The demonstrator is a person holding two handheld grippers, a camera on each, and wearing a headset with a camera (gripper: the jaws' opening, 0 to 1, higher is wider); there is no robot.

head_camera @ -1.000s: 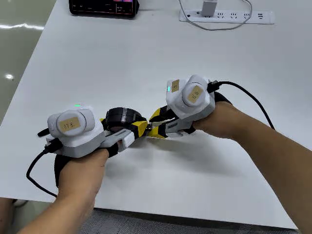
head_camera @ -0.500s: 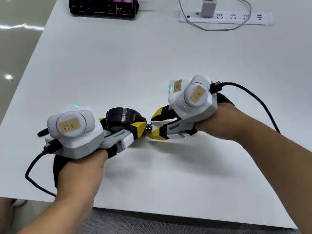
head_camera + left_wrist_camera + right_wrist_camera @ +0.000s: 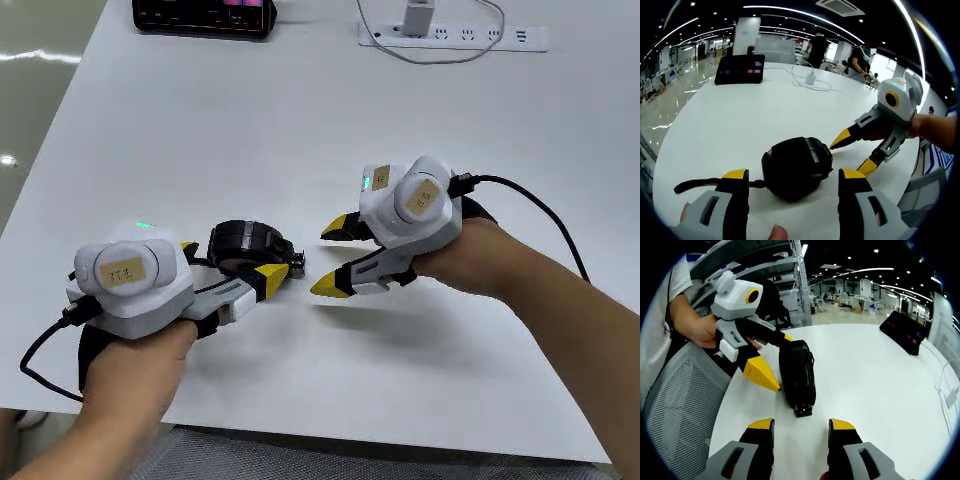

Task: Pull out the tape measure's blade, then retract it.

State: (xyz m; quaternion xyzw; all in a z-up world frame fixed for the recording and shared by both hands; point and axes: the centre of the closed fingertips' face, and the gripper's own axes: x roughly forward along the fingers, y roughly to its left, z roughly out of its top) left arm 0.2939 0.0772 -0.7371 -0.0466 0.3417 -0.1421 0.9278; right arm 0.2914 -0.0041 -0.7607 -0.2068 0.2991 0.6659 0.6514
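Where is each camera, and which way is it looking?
Head view: on the head, looking down at the table; both forearms, left gripper and right gripper show.
Left gripper view: on the left gripper, looking along its jaws at the tape measure; right hand beyond.
Right gripper view: on the right gripper, facing the left gripper; left hand shows.
Both gripper views share the tape measure.

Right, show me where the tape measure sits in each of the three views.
Head view: the tape measure lies left of centre on the white table.
Left gripper view: the tape measure is low in the centre, between that view's own jaws.
Right gripper view: the tape measure is just left of centre, ahead of that view's own jaws.
Shared landmark: the dark screen at the table's far edge, also at and.
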